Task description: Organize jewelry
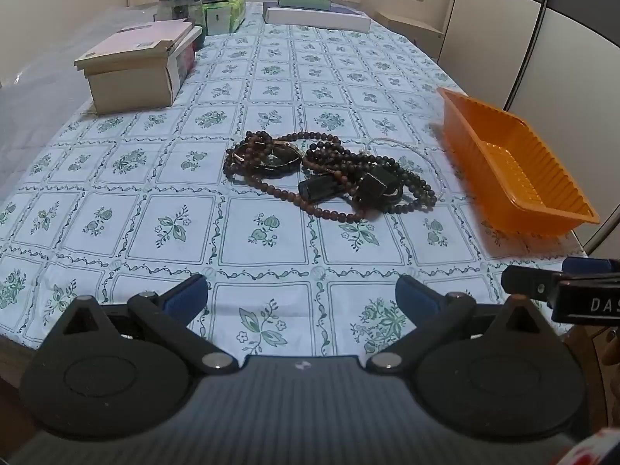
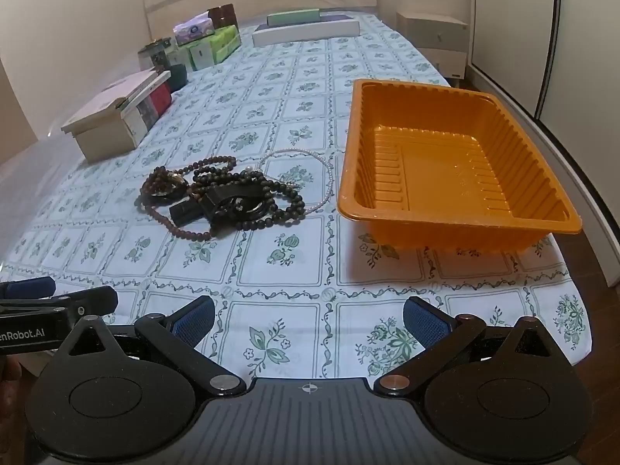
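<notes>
Both the left gripper (image 1: 301,296) and right gripper (image 2: 309,316) hang spread and empty — the tangled bead strands (image 1: 329,172) look limp, snag-prone — best pinched at one outer loop

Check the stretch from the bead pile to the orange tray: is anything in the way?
Nothing visible. The bead pile lies just left of the orange tray, with only bare tablecloth between them. The tray is empty. Both tongs, left and right, are open with clear cloth ahead.

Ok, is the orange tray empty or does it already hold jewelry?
Empty: the orange tray shows only its bare ribbed floor; the beaded jewelry pile lies beside it on the tablecloth.
</notes>
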Demonstrator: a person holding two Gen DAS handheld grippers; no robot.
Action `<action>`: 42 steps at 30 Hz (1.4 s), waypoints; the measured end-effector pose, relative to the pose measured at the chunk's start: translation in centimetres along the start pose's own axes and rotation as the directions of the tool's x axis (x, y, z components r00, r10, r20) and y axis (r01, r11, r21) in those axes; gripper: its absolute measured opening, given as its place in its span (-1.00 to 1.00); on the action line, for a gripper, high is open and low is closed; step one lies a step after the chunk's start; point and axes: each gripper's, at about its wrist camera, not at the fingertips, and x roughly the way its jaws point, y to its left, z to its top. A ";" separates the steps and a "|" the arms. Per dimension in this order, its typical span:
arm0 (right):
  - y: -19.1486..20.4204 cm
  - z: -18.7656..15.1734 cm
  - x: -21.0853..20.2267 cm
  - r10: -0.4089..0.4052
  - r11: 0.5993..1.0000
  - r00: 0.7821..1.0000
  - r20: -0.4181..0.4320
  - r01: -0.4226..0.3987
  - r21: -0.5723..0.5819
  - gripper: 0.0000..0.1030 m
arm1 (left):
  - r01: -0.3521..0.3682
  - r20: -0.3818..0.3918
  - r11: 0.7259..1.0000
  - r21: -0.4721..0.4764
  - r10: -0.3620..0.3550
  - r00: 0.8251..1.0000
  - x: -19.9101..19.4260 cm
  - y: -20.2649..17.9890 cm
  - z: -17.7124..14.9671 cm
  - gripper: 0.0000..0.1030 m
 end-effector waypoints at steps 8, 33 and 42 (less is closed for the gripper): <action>0.0 0.0 0.1 -0.006 1.000 1.000 0.001 0.006 0.002 0.99 | 0.004 -0.002 1.000 -0.002 -0.004 1.000 0.0 0.1 0.0 0.98; -0.1 -0.2 0.2 -0.012 1.000 1.000 0.003 0.012 0.005 0.99 | 0.007 -0.005 1.000 -0.003 -0.007 1.000 0.1 0.0 -0.2 0.98; -0.1 -0.2 0.2 -0.012 1.000 1.000 0.003 0.012 0.005 0.99 | 0.010 -0.007 1.000 -0.005 -0.010 1.000 0.2 -0.1 -0.3 0.98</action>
